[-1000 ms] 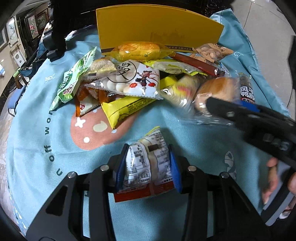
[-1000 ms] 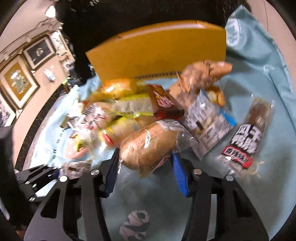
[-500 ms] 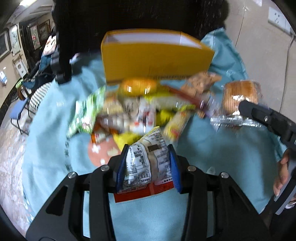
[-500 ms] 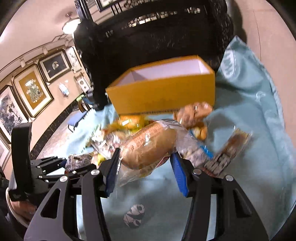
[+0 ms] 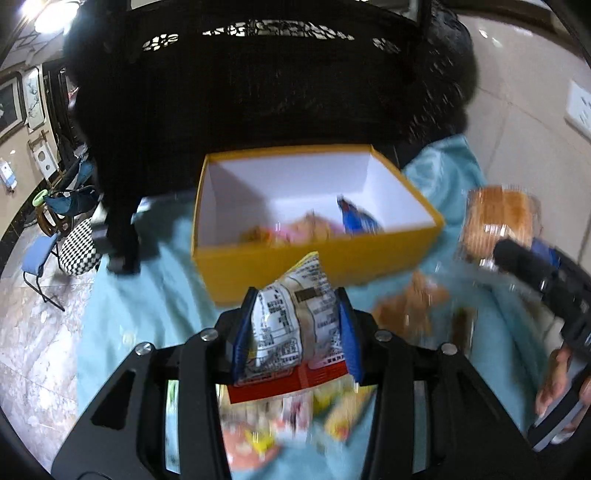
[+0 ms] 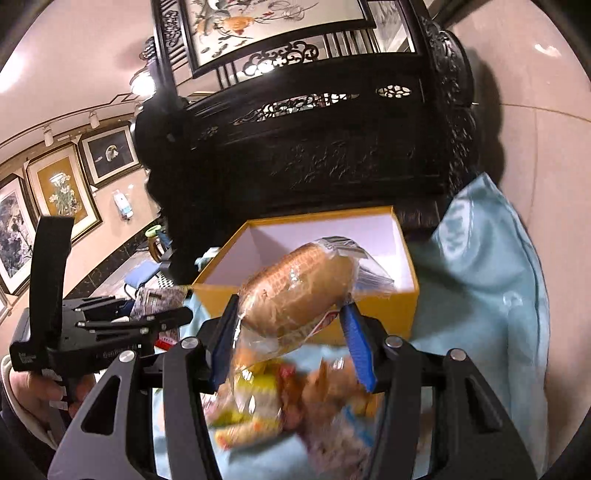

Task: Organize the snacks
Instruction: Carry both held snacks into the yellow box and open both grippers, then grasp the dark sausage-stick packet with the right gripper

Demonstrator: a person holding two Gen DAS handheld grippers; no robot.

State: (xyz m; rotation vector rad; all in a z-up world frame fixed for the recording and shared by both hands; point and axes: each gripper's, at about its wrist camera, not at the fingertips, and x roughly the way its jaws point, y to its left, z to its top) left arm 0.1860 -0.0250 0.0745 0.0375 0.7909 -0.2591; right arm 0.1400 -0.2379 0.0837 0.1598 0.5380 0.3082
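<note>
Left wrist: my left hand-held gripper (image 5: 295, 328) is clamped on a packet (image 5: 295, 321); box (image 5: 317, 258) at 12 o'clock.
Right wrist: right hand-held gripper (image 6: 291, 332) grips bread (image 6: 295, 291).
Drop: I'd clear the rim before releasing.

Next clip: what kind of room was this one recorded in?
Probably a formal sitting room or gallery-like hall, not a kitchen. A carved dark wooden screen holding a painted panel stands behind the yellow box, framed paintings under track lights line the wall, and the floor looks like polished stone.
</note>
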